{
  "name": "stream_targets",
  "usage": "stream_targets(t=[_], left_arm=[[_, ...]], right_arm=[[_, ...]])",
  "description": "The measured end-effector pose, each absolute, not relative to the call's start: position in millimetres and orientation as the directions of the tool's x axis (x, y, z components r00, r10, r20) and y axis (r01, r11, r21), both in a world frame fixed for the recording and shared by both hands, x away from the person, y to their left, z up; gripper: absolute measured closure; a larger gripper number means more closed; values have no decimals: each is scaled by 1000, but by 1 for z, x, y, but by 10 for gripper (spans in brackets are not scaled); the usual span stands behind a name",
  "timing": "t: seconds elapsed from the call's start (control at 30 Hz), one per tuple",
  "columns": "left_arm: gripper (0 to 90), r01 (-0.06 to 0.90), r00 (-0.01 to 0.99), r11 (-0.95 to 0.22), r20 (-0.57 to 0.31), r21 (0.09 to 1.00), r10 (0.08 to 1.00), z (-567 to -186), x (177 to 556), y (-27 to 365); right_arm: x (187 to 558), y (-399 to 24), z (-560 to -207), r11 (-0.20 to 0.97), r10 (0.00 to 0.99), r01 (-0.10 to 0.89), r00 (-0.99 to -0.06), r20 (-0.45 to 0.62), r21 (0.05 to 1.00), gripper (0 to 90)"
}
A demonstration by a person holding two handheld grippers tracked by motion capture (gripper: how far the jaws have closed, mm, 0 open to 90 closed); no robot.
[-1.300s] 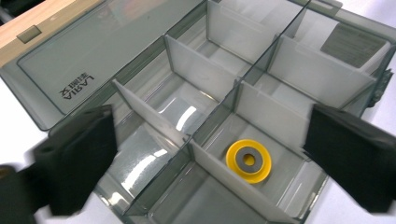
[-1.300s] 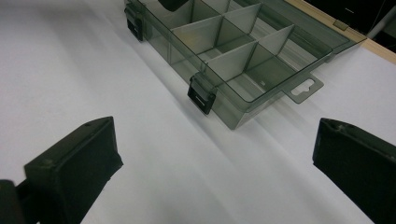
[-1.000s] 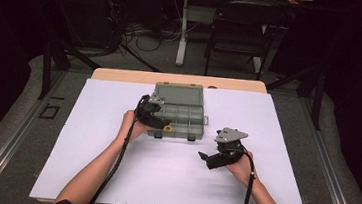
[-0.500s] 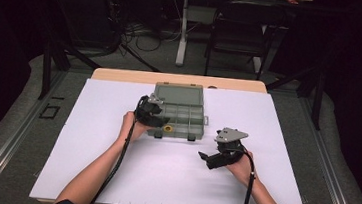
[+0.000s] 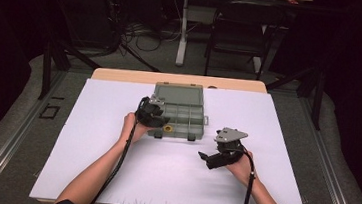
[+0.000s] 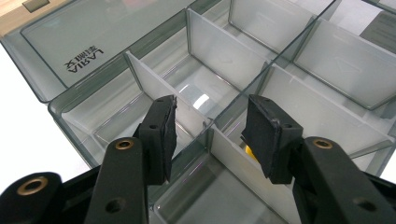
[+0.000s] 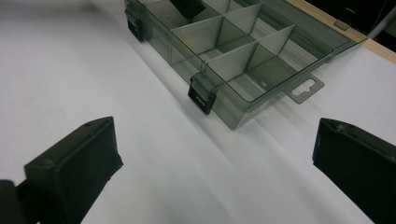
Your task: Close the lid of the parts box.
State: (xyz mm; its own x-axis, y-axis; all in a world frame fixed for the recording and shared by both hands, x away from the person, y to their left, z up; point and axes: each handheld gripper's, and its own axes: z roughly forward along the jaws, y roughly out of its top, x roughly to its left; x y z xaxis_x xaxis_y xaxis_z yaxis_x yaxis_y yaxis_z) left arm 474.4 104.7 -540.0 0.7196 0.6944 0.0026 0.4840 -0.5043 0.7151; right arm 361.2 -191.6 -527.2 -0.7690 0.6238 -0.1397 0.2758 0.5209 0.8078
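A clear grey compartment box (image 5: 181, 107) lies open on the white table, its lid (image 6: 84, 37) flat behind it. My left gripper (image 5: 158, 119) hangs over the box's front left corner. Its jaws (image 6: 210, 133) have just been closing and stand either side of a divider wall (image 6: 219, 144) without the pads touching it. A small yellow thing (image 6: 249, 151) peeks out behind the right pad; it shows at the box's front edge (image 5: 168, 129). My right gripper (image 5: 206, 159) rests low over the table to the right, open wide (image 7: 215, 163), empty, facing the box (image 7: 243, 51).
The white sheet (image 5: 111, 175) covers the table, with a wooden strip (image 5: 121, 74) along the far edge. Black latches (image 7: 202, 98) stick out of the box's front wall. Chairs and cables stand on the dark floor beyond.
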Motion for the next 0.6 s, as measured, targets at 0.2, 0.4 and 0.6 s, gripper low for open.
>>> stream_targets(t=[0.2, 0.4, 0.6], left_arm=[[548, 484, 714, -507, 14, 713, 700, -540, 473, 103], [552, 482, 712, -506, 17, 715, 702, -540, 473, 103], [555, 478, 712, -510, 24, 715, 701, -540, 473, 103]], right_arm=[[362, -192, -527, 515, 623, 278, -771, -131, 810, 0], [364, -192, -527, 508, 628, 284, -768, -124, 813, 0], [371, -192, -524, 498, 636, 300, -764, -107, 814, 0]])
